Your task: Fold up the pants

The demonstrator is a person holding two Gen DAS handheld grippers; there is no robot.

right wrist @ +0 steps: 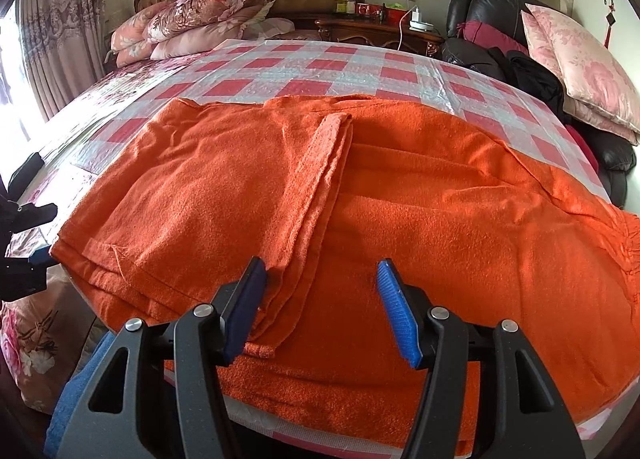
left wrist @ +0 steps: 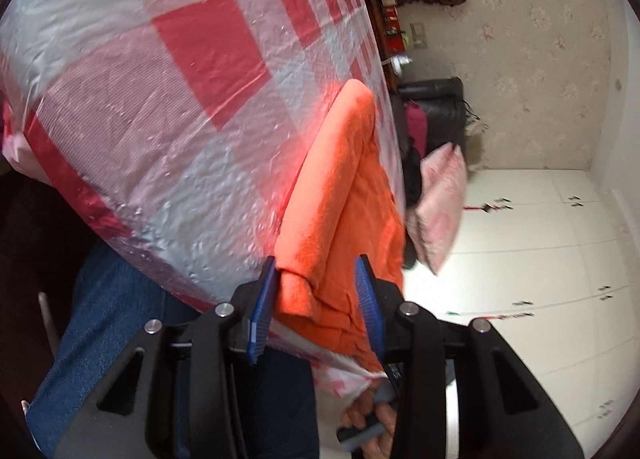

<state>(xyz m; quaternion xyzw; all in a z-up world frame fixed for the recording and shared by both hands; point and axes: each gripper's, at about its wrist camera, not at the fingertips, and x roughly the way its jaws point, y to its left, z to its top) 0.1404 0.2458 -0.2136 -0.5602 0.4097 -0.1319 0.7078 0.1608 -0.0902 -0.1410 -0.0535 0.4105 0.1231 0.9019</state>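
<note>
Daylight from window (right wrist: pixel 10 71) at left, blown out white. Glare on plastic sheet (left wrist: pixel 192 163) and floor (left wrist: pixel 532 259). Strong fisheye bending, dark vignette at corners. Left wrist view motion-blurred; right wrist view sharp, evenly lit, soft shadows.

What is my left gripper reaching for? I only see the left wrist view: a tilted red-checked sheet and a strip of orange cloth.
Observer: The right wrist view shows the whole orange pants, lying flat on the checked plastic sheet, one leg folded over the other.
Operator: Is the other gripper holding them?
Observer: No. The right gripper is open, hovering above the near edge of the pants.
Operator: Where is mine, seen from there?
Observer: The left gripper shows at the far left edge, by the hem end of the pants.
</note>
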